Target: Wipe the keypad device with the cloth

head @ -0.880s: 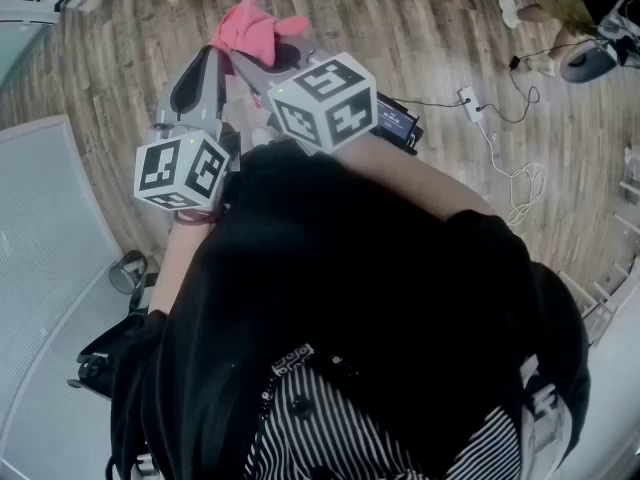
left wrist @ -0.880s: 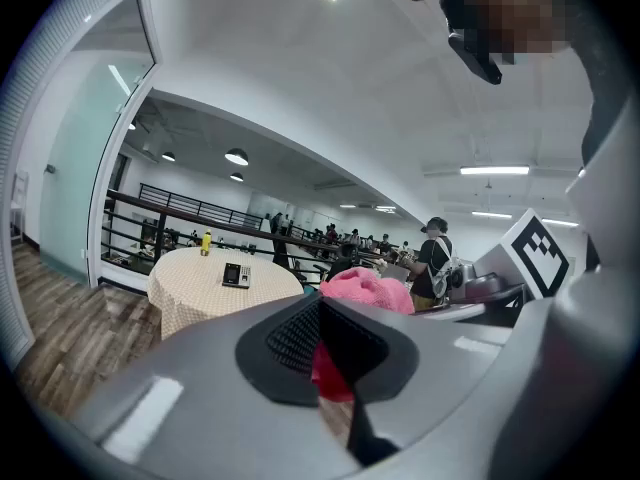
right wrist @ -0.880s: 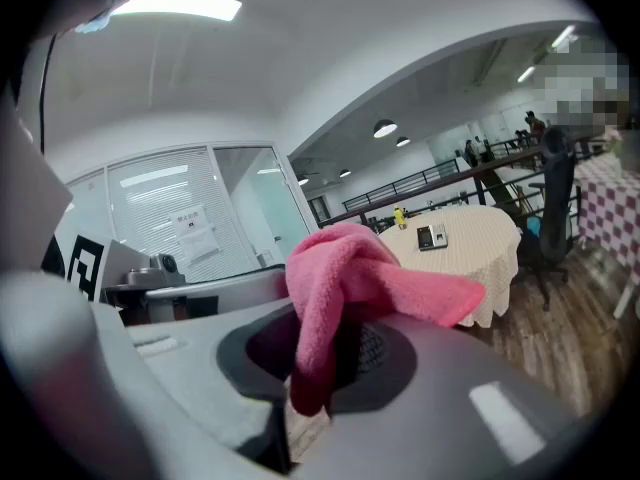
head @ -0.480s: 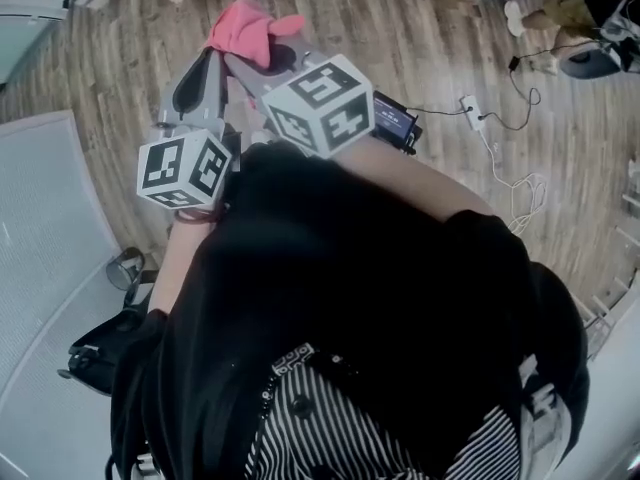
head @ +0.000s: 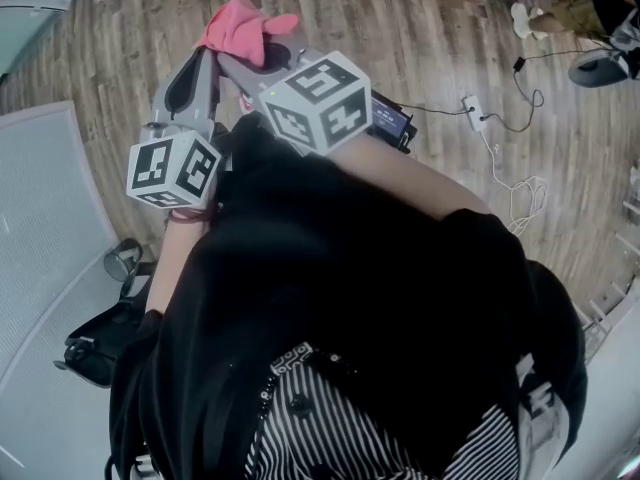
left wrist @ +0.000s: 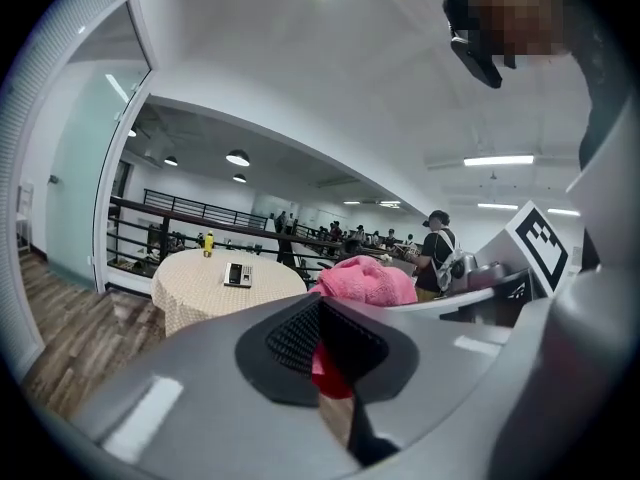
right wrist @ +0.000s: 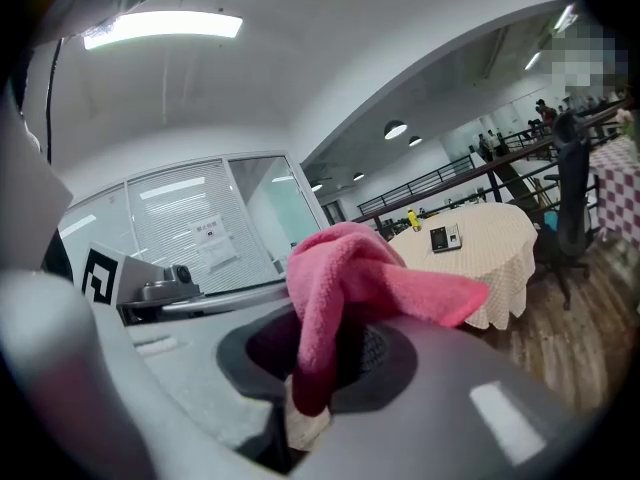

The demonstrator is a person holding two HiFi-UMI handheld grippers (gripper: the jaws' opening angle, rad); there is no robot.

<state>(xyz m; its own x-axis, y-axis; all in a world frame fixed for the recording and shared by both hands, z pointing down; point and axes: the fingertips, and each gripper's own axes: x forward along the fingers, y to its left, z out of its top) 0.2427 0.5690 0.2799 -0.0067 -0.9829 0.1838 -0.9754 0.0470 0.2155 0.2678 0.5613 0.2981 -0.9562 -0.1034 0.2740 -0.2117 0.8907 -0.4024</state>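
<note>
My right gripper (head: 240,60) is shut on a pink cloth (head: 240,23), which bunches above its jaws and droops over them in the right gripper view (right wrist: 350,278). Beside it, my left gripper (head: 190,76) points the same way with its jaws together and nothing clearly held (left wrist: 322,333); the pink cloth (left wrist: 365,278) shows just beyond its tips. Both are raised in front of the person's chest. The keypad device (right wrist: 445,238) lies far off on a round table (right wrist: 490,268) with a cream cover, also seen small in the left gripper view (left wrist: 237,275).
A yellow bottle (right wrist: 412,219) stands on the table behind the device. On the wood floor lie a dark device (head: 392,120), a power strip (head: 472,108) and white cables (head: 520,193). A black railing (left wrist: 180,208) and several people stand beyond the table. A chair (right wrist: 570,208) stands beside the table.
Both grippers and the pink cloth have drifted slightly up and left in the head view. The right gripper keeps its hold on the cloth.
</note>
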